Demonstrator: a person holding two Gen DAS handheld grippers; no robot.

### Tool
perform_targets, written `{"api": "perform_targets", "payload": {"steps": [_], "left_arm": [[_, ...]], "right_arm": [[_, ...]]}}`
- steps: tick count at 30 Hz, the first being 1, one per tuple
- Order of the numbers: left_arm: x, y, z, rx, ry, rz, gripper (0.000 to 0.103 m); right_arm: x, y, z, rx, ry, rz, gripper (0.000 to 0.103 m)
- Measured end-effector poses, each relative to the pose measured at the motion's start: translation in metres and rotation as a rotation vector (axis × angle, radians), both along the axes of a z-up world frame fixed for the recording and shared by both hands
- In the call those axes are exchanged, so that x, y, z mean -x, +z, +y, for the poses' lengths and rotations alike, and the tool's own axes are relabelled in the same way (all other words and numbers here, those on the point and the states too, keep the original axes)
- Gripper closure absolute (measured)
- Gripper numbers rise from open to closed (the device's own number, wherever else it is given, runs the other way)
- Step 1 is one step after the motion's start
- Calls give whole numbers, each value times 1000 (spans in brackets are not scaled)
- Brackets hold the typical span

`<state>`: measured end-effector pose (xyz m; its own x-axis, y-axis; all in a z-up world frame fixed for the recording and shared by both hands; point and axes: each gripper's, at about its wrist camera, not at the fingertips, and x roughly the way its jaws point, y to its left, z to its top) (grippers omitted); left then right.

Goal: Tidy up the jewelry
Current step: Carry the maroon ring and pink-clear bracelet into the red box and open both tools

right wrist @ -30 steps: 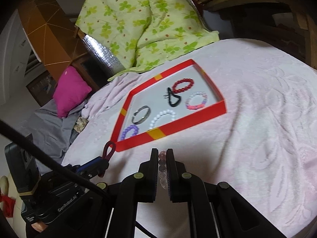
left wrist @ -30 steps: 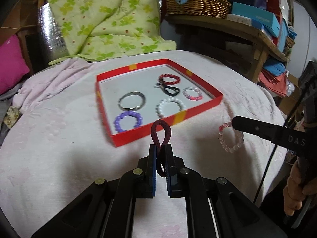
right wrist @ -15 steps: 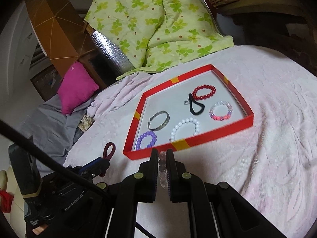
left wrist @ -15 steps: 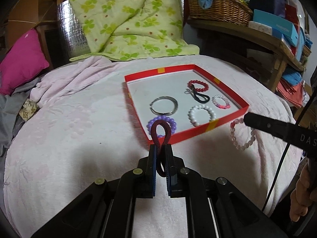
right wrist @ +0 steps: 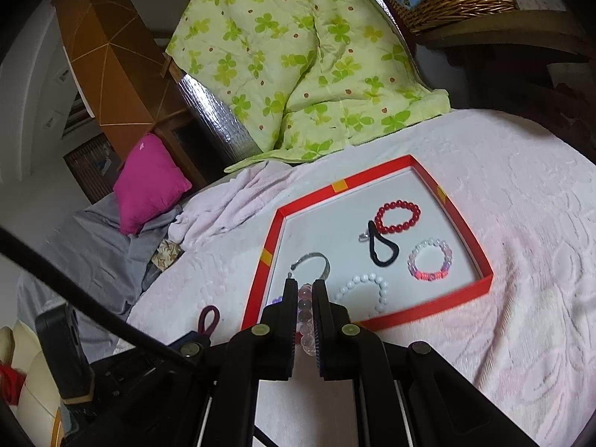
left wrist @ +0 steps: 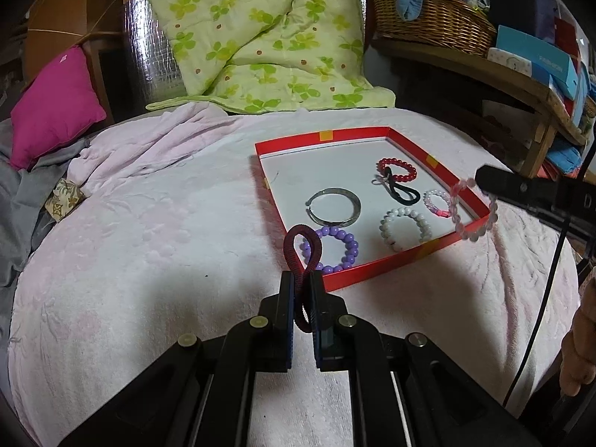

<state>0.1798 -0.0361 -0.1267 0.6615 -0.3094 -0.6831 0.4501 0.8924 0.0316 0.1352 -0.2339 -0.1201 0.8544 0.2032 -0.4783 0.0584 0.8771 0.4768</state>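
Note:
A red tray (left wrist: 372, 272) with a white floor lies on the pink bedspread (left wrist: 149, 246). It holds a purple bead bracelet (left wrist: 348, 247), a silver bangle (left wrist: 333, 205), a white bead bracelet (left wrist: 406, 227), a pink-and-white bracelet (left wrist: 436, 201), a black cord loop (left wrist: 400, 190) and a red bead bracelet (left wrist: 396, 169). My left gripper (left wrist: 301, 279) is shut on a maroon cord loop (left wrist: 298, 246) at the tray's near left corner. My right gripper (right wrist: 305, 287) is shut on a pale pink bead bracelet (right wrist: 306, 320). In the left wrist view that bracelet (left wrist: 473, 210) hangs over the tray's right rim.
A green clover quilt (left wrist: 253, 37) and a magenta pillow (left wrist: 52, 108) lie behind the tray. At the right stands a wooden shelf (left wrist: 521, 82) with a wicker basket (left wrist: 432, 18) and boxes. A black cable (left wrist: 547, 298) hangs by a hand (left wrist: 581, 354).
Both grippers have moved in toward the tray with their pieces still held. The pale pink bracelet has gone from over the bedspread to over the tray's right rim.

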Motion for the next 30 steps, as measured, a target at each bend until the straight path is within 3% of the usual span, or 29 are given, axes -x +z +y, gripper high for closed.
{"api": "perform_targets", "payload": {"steps": [11, 17, 20, 23, 30], "left_arm": [[-7, -2, -6, -14, 4, -12, 95], [-16, 5, -16, 1, -31, -37, 95], [-27, 11, -19, 46, -41, -23, 95], [-41, 18, -28, 36, -48, -61, 95], [-95, 23, -52, 31, -58, -58, 95]], "right_arm": [[-36, 21, -13, -1, -11, -63, 94], [-59, 20, -44, -72, -60, -69, 94], [-72, 10, -64, -149, -66, -40, 94], [-87, 1, -74, -211, -60, -8, 94], [-120, -17, -66, -232, -20, 60, 94]]}}
